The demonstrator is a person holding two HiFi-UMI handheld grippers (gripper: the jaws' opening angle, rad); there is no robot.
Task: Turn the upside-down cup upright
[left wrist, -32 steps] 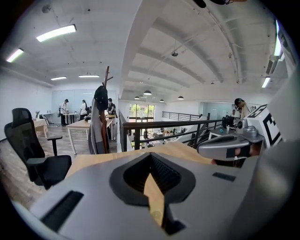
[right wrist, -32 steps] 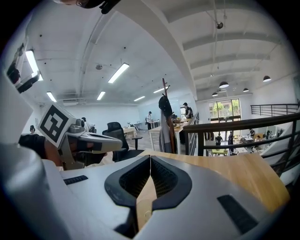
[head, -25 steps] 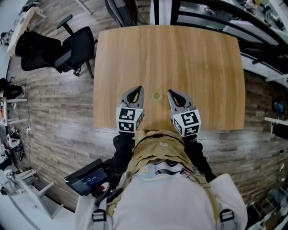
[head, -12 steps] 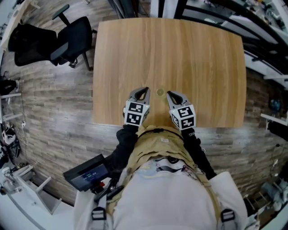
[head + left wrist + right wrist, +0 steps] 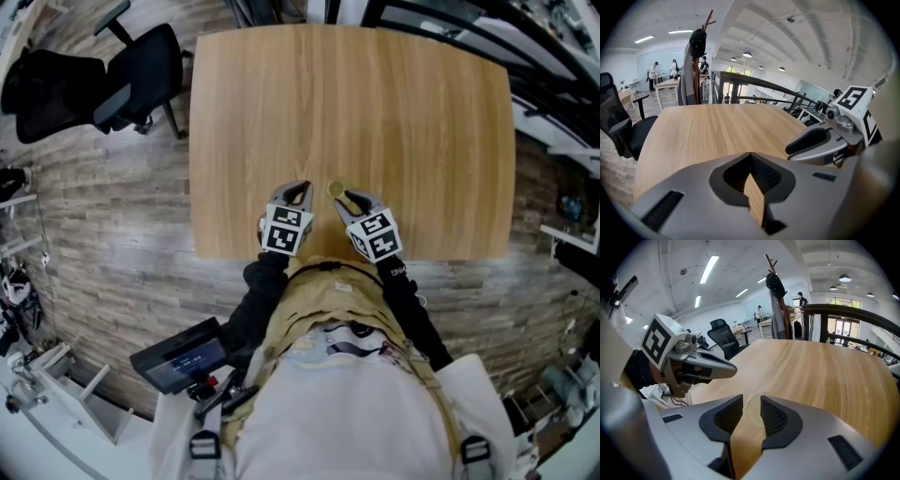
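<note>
Pointing slantwise down at the wooden table (image 5: 375, 112), both grippers sit close together by the middle of its near edge, just in front of the person holding them. The left gripper (image 5: 298, 189) has its jaws together, the tips meeting with nothing between them. The right gripper (image 5: 352, 198) has just been opening its jaws, and they now stand apart. A small clear cup (image 5: 335, 188) stands on the table at that gripper's tips. In the right gripper view its faint round outline (image 5: 755, 408) shows between the two ribbed pads (image 5: 773, 416). Whether the pads touch it, and which way up it stands, cannot be made out. A black office chair (image 5: 141, 80) stands on the plank floor off the table's far left corner.
</note>
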